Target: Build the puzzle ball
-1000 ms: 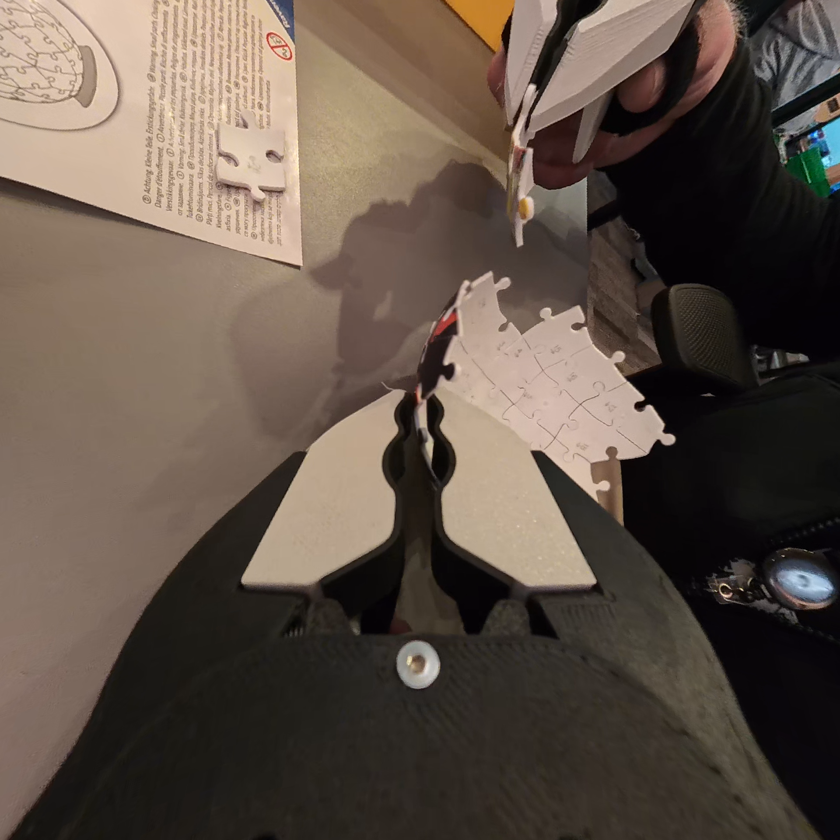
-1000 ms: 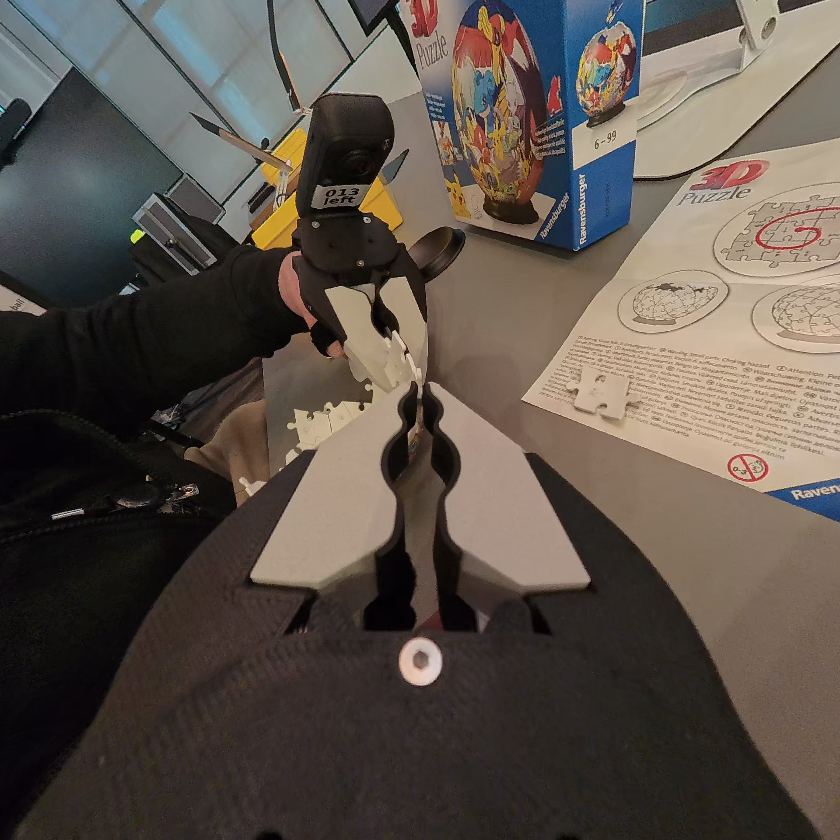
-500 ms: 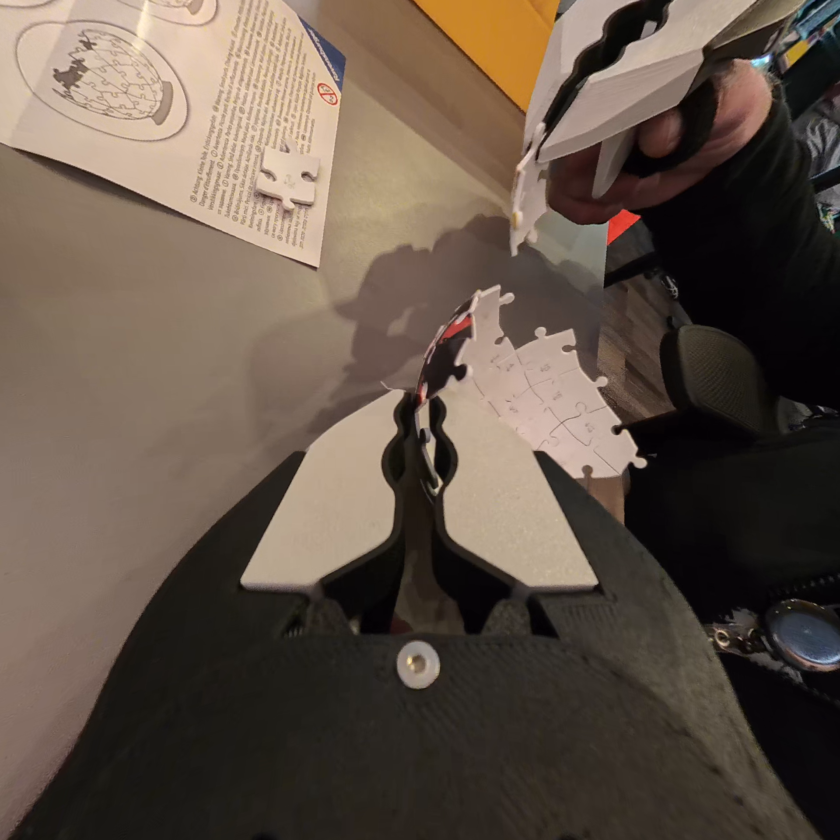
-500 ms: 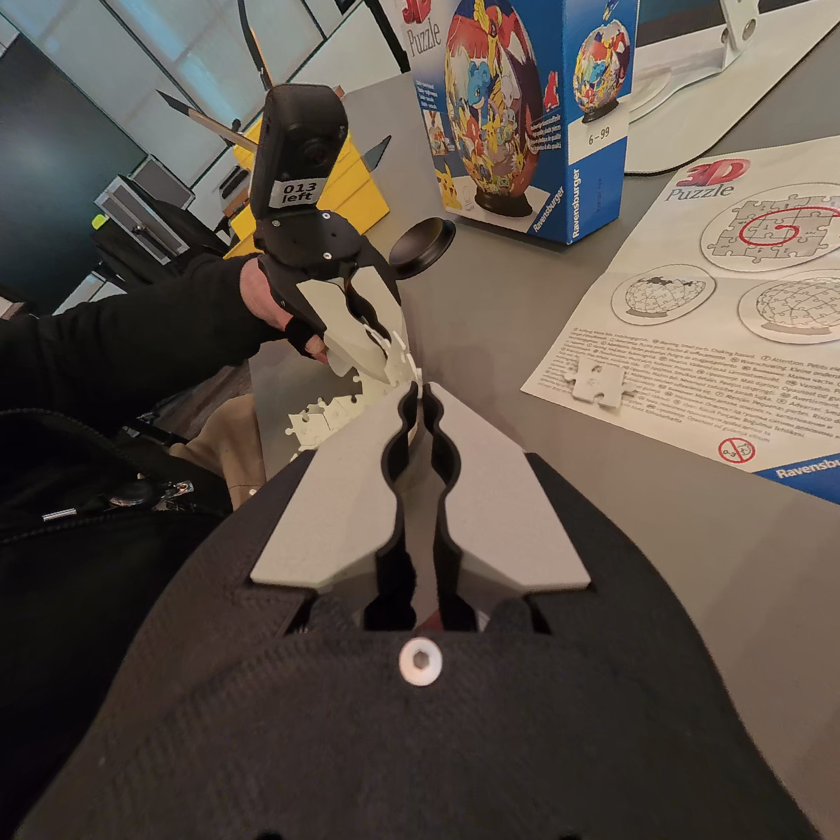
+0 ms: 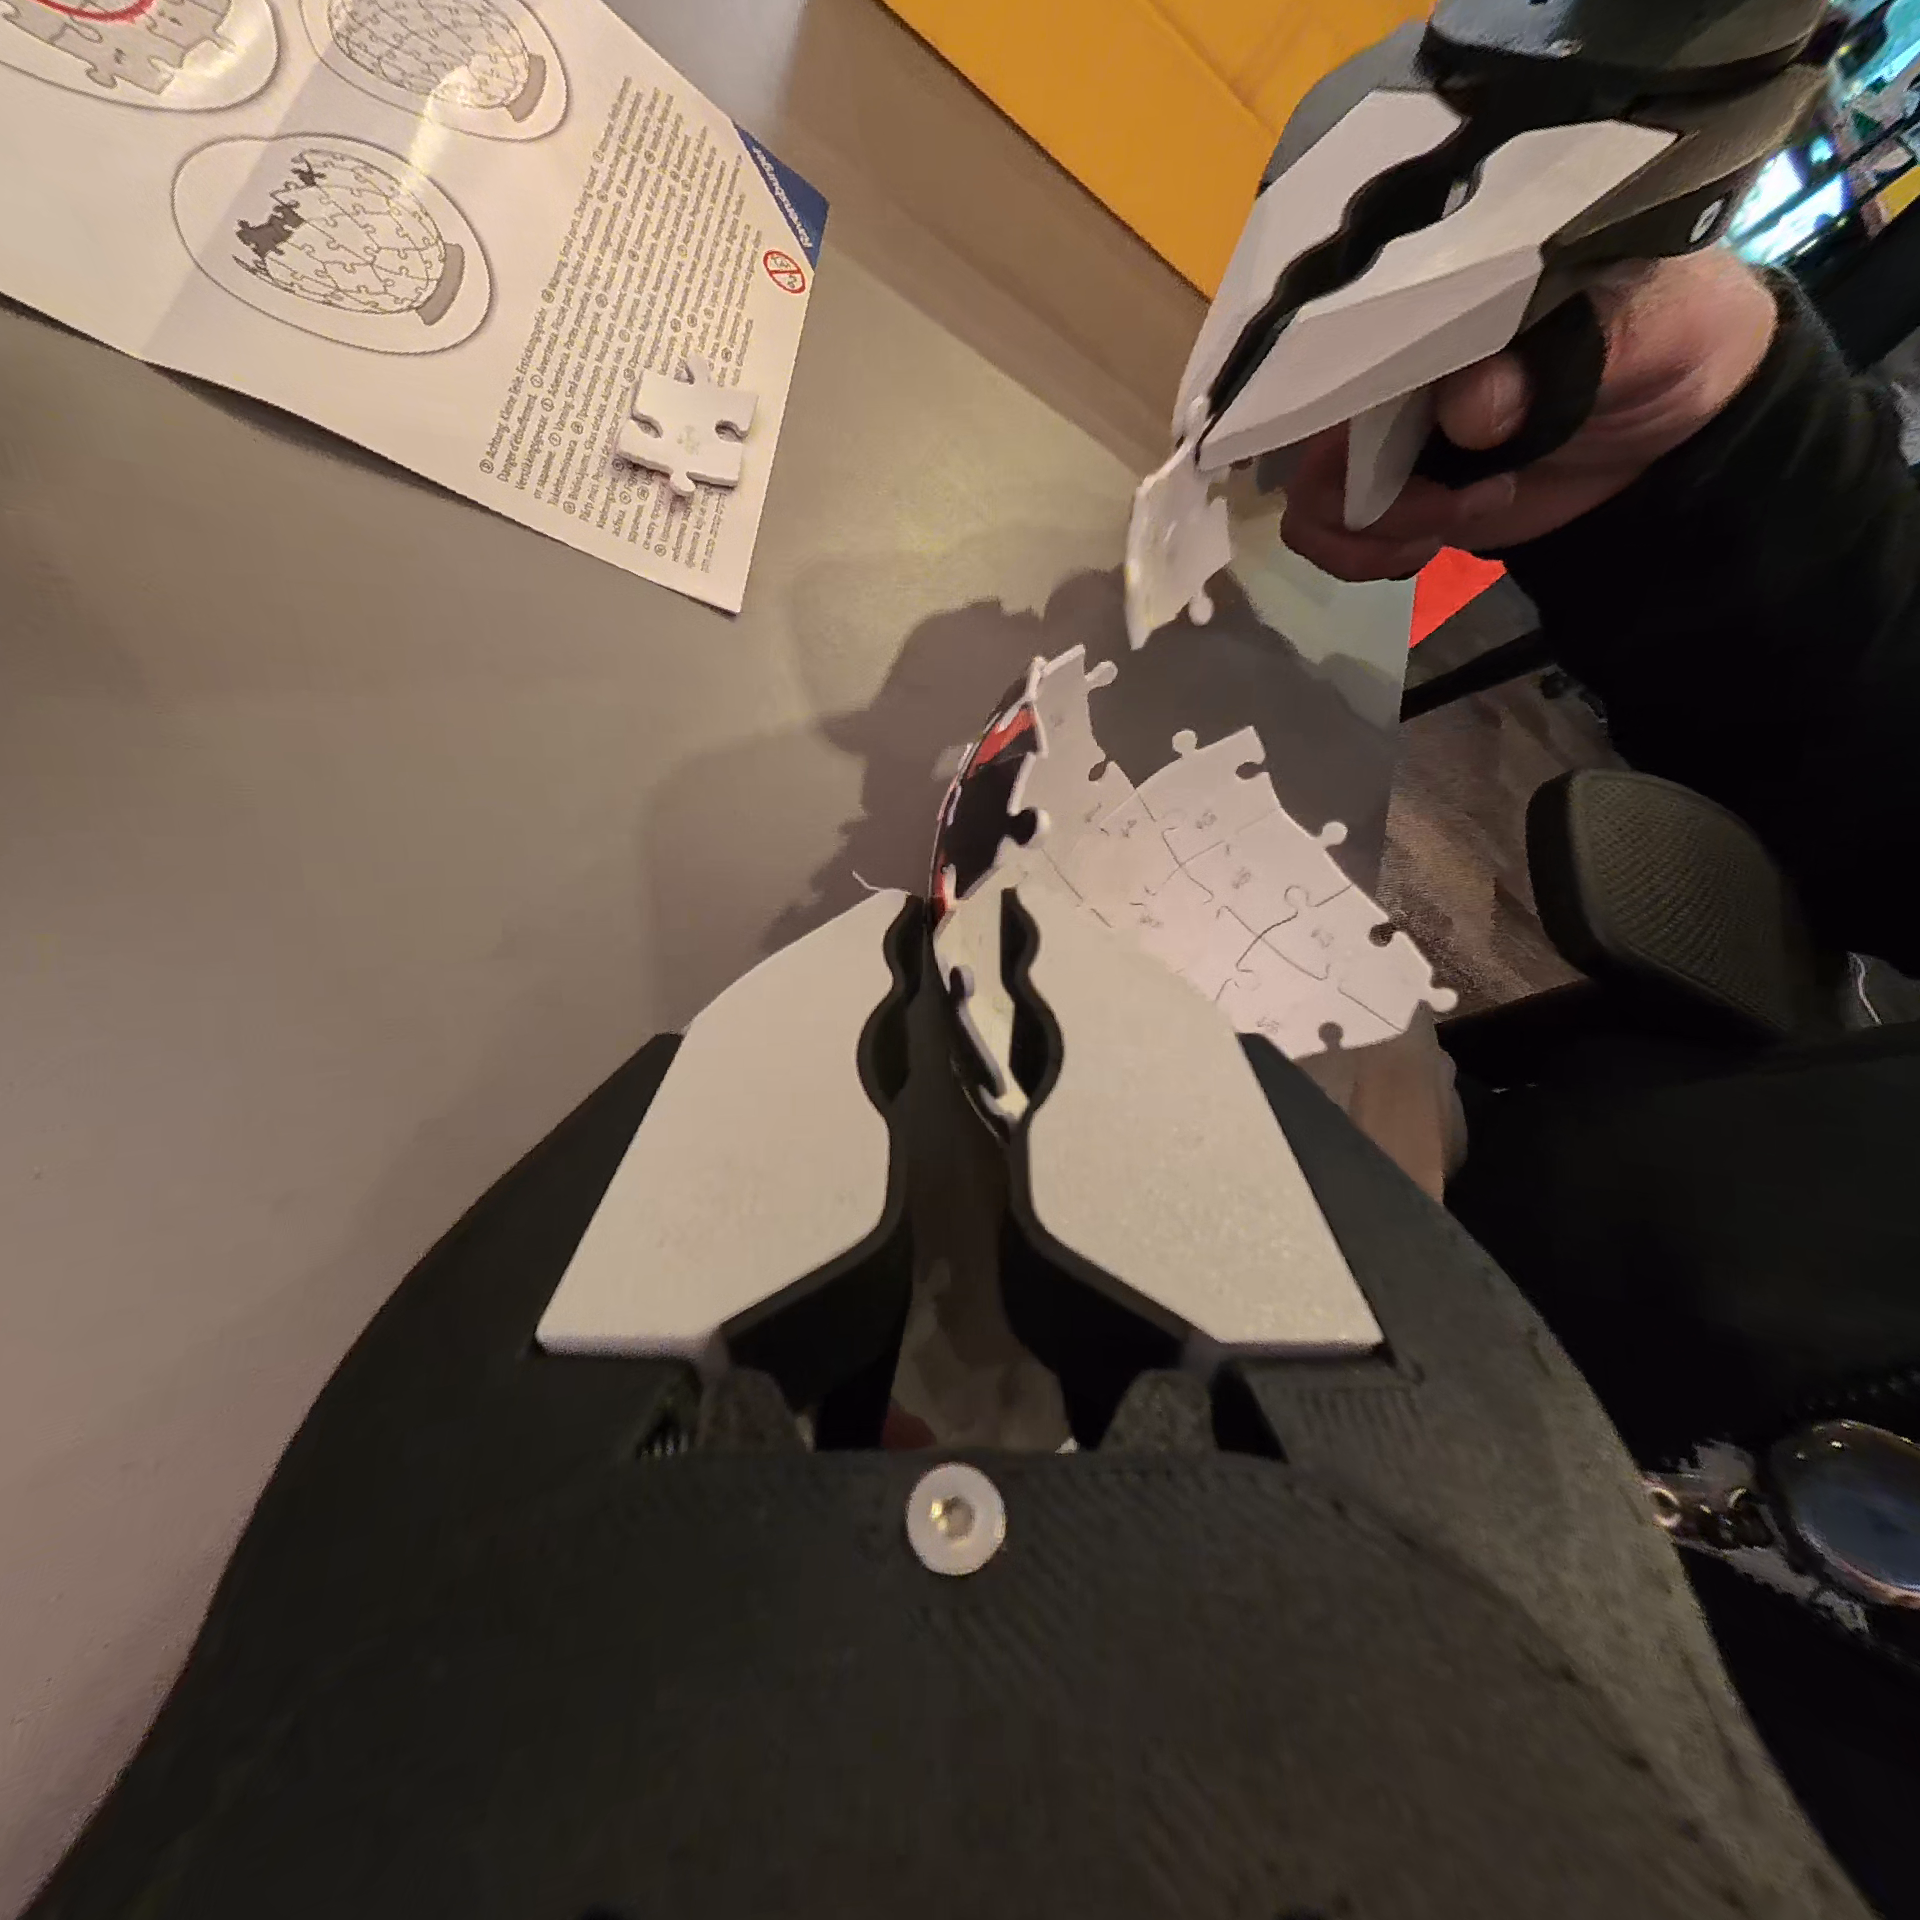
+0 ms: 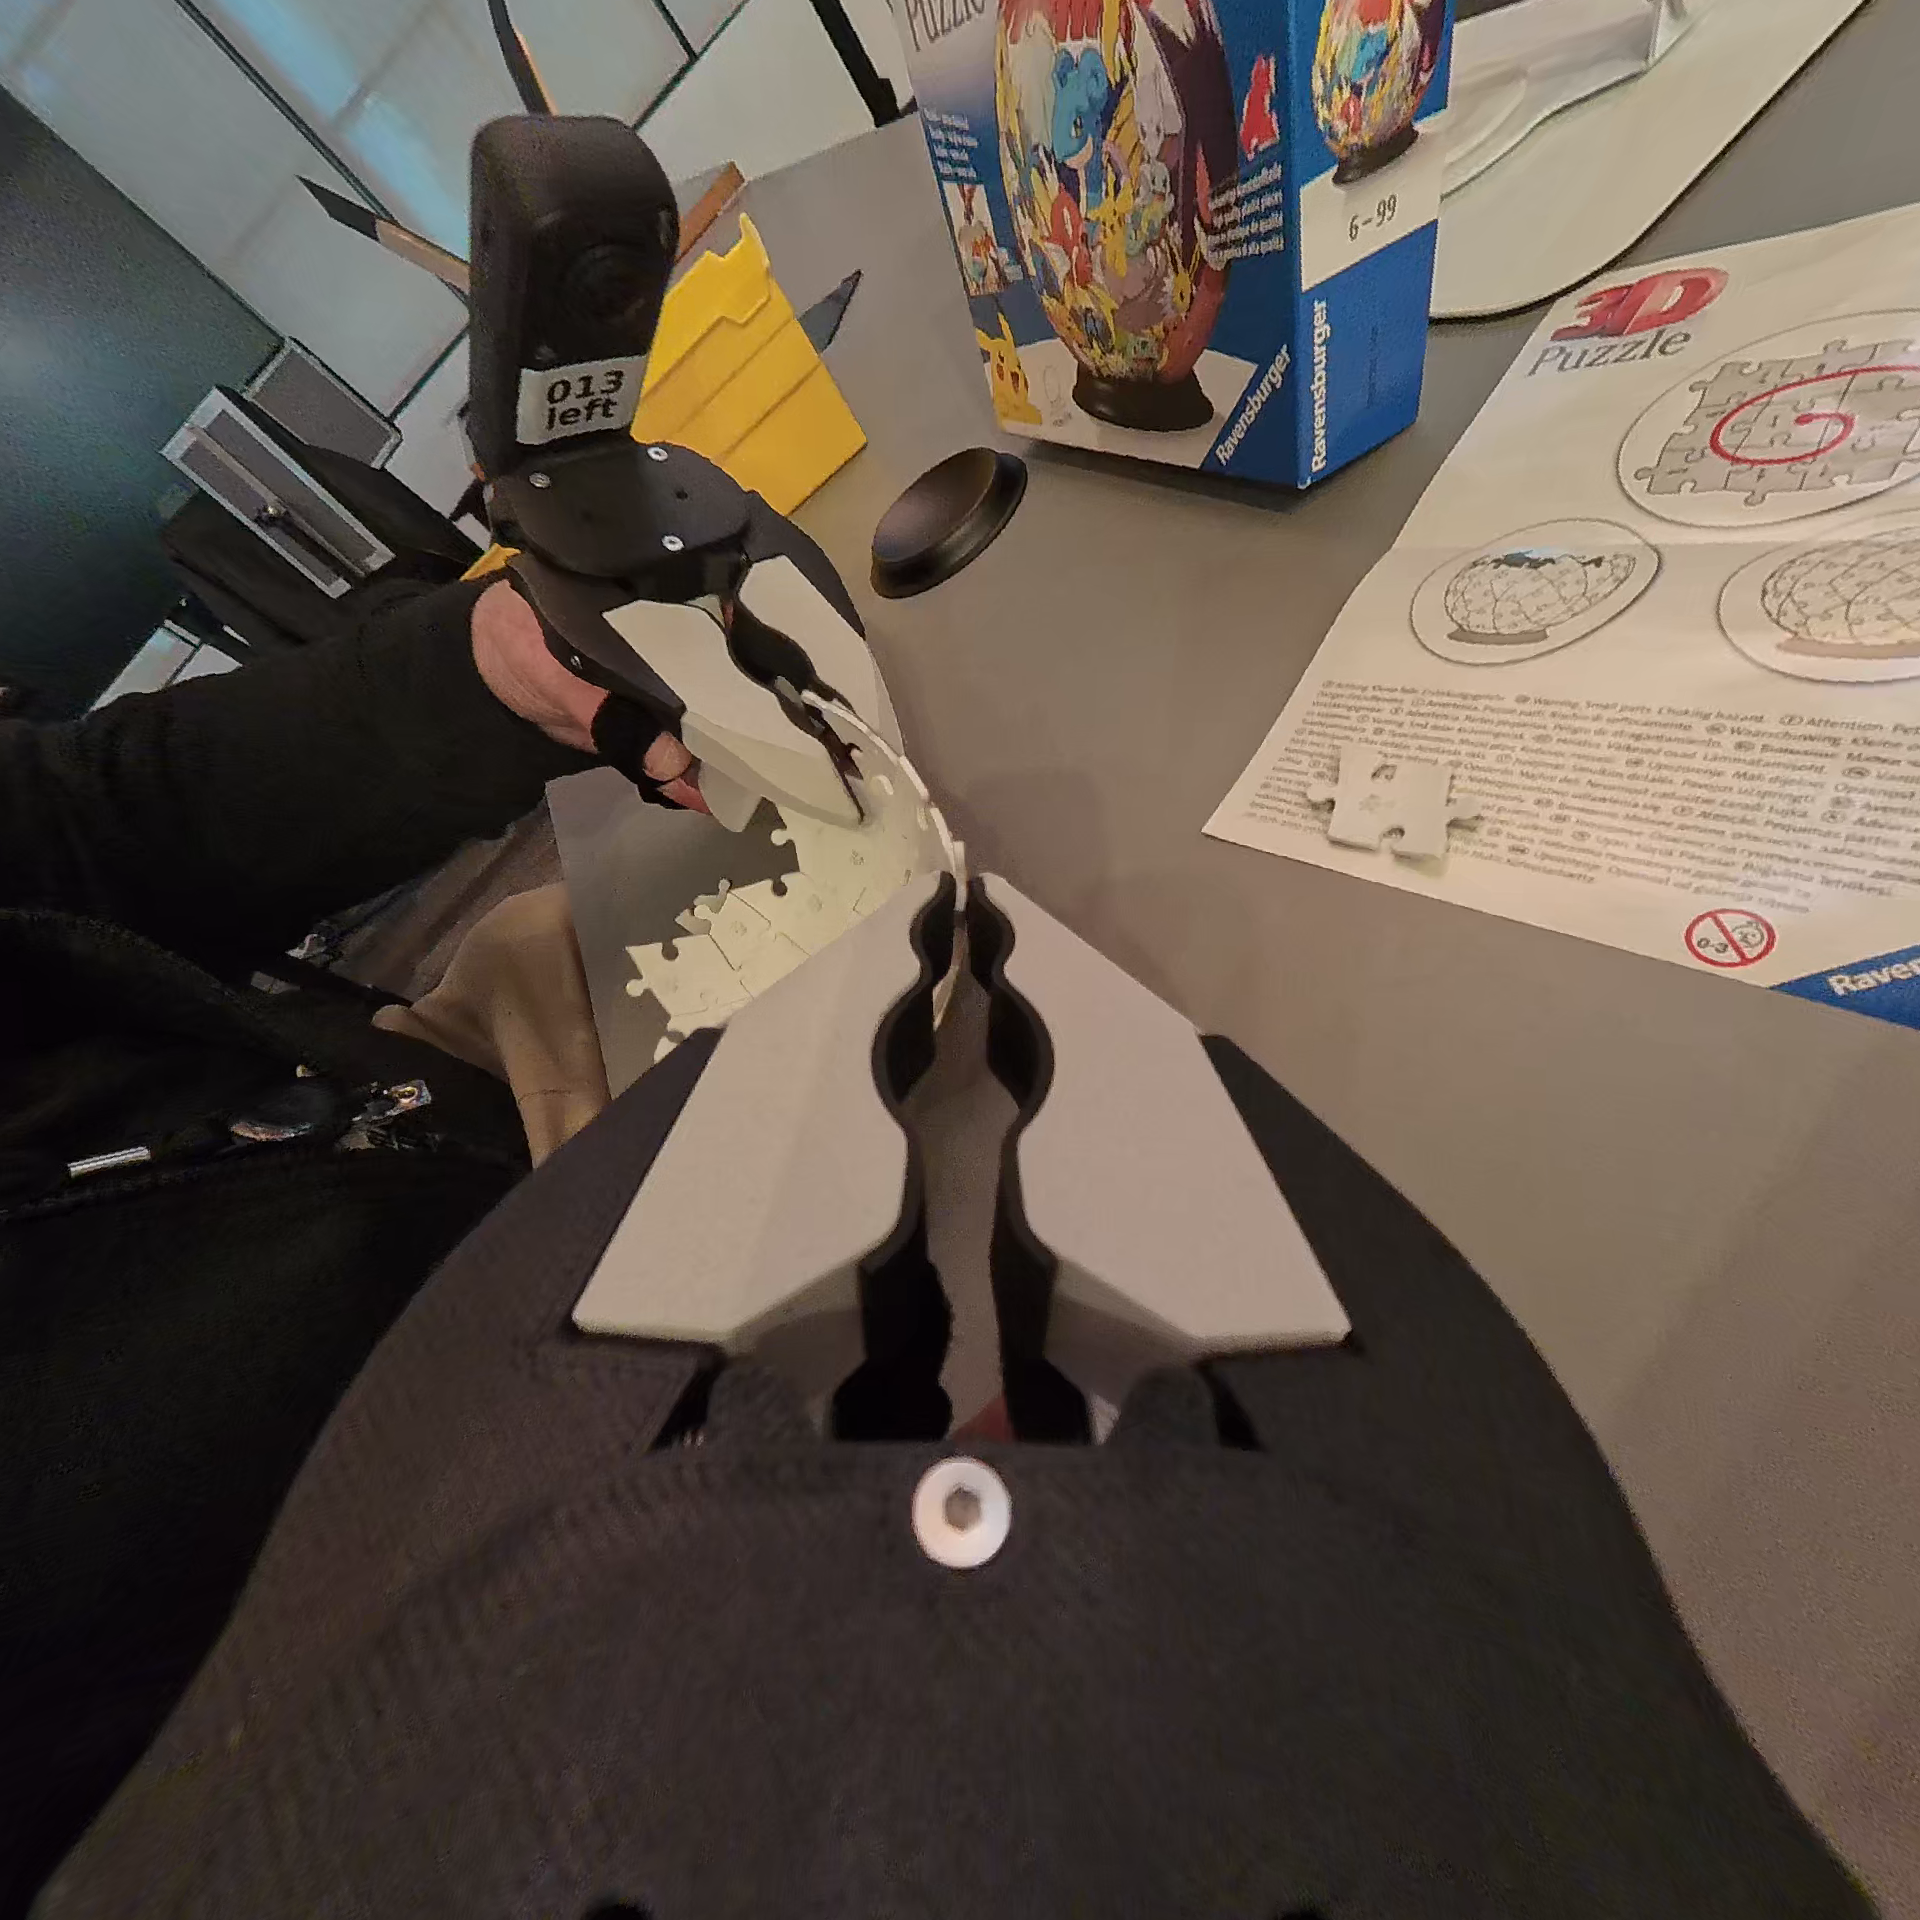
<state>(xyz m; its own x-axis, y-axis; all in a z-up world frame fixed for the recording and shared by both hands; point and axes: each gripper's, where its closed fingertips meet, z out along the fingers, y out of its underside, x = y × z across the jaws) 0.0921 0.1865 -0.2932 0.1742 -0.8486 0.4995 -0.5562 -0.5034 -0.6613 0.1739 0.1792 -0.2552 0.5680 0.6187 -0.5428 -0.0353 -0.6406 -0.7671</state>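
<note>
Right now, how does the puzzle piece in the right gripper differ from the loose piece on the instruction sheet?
The held puzzle piece hangs in the air, pinched by the right gripper; the loose piece lies flat, untouched, on the instruction sheet. The held one is tilted, near the assembled section. Both show white backs.

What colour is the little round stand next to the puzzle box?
Black. The stand shows best in the right wrist view.

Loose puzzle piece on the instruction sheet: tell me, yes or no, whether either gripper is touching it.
No. The loose puzzle piece lies alone on the instruction sheet, well apart from both the left gripper and right gripper.
</note>
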